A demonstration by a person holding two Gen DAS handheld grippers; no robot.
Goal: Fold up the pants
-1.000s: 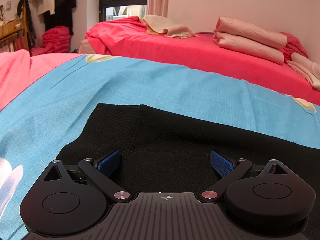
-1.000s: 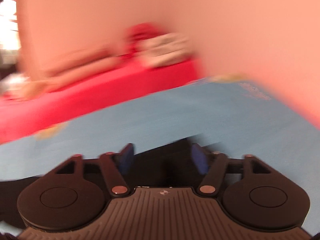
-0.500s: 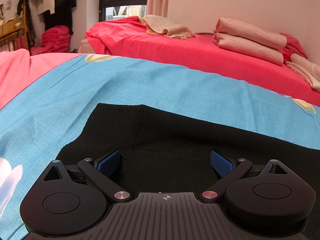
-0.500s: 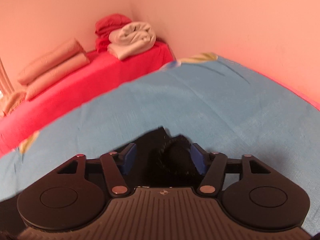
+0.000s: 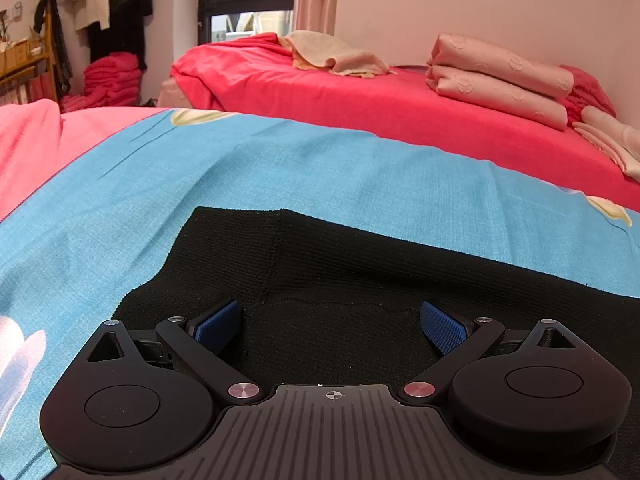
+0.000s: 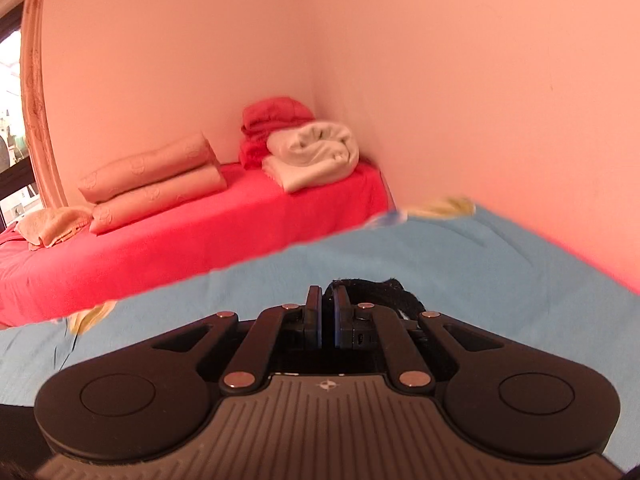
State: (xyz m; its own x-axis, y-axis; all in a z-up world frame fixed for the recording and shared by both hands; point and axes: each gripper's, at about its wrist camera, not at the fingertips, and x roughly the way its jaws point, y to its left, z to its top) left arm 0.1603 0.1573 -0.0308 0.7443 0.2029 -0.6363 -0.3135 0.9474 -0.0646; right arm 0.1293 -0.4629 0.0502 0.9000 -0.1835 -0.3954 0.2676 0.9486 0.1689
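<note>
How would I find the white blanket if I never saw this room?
Look at the red bed along the pink wall, then follow it to the room's corner. There the rolled white blanket leans on a crumpled red one. It is the only white bundle; the two pillows beside it are peach.

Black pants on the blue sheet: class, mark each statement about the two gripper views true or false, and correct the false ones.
1. The left gripper is open above the black pants. True.
2. The right gripper is wide open. False: it is shut on the black pants.
3. The pants lie on a blue sheet. True.
4. The folded pink blankets rest on the blue sheet. False: they sit on the red bed.
</note>
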